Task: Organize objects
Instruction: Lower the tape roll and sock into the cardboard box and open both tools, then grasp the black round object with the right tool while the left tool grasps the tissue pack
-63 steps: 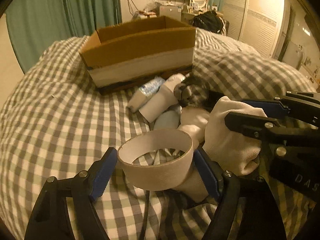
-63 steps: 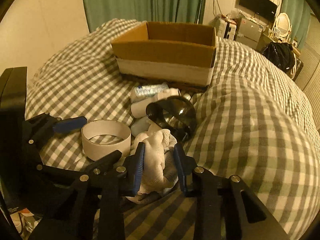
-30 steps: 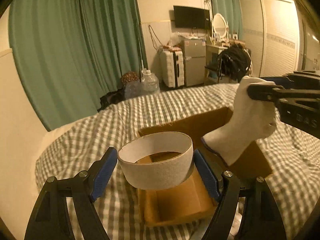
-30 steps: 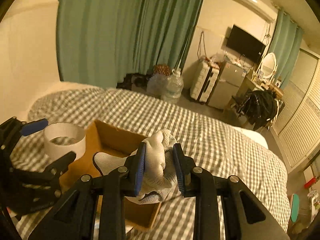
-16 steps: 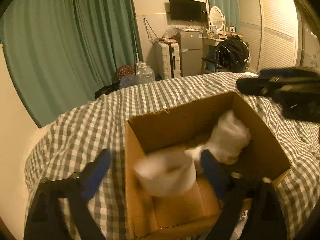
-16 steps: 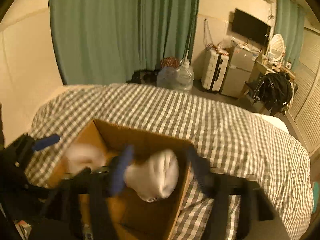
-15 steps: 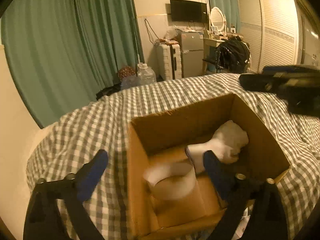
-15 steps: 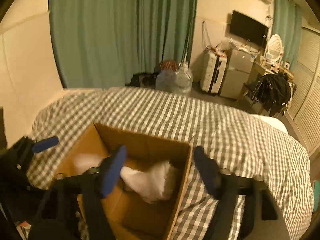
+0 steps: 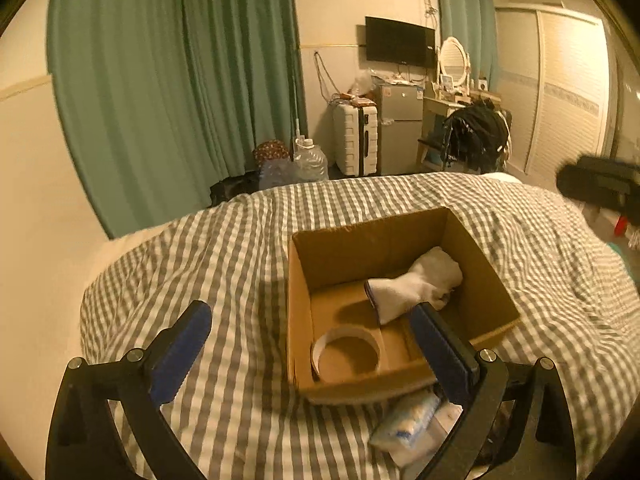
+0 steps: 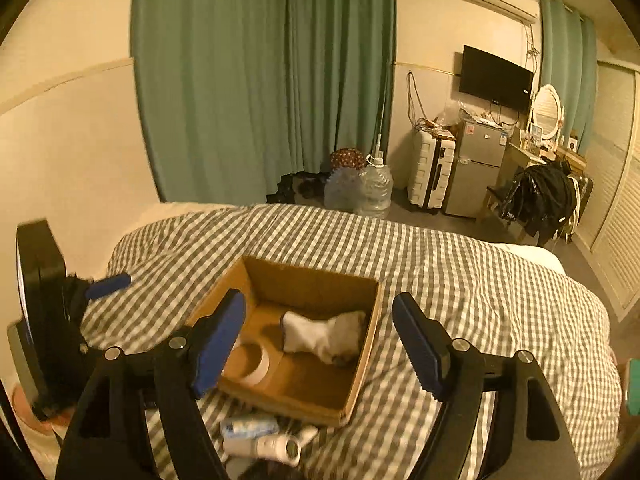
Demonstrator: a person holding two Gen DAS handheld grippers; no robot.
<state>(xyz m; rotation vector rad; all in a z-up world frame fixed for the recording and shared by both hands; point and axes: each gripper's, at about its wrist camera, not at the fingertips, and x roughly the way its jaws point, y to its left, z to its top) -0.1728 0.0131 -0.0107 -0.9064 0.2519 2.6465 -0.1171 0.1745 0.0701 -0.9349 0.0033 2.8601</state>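
An open cardboard box (image 9: 298,320) (image 10: 370,336) sits on the checked bed. Inside lie a white tape roll (image 9: 345,351) (image 10: 256,364) and a white sock (image 9: 414,286) (image 10: 324,334). My left gripper (image 9: 312,354) is open and empty, above the box's near left part. My right gripper (image 10: 320,344) is open and empty, high above the box. A small plastic bottle (image 9: 406,420) (image 10: 250,426) and a white hair dryer (image 10: 276,446) lie on the bed in front of the box.
The grey-and-white checked duvet (image 9: 224,256) covers the bed. Beyond it are green curtains (image 10: 260,80), water jugs (image 10: 372,190), a white suitcase (image 10: 430,168), a small fridge (image 10: 472,168) and a chair with dark clothes (image 10: 544,196).
Both grippers carried the tape roll and the sock up from the bed over the box, opened, and dropped them in. Both objects now rest on the box floor; the grippers have risen.
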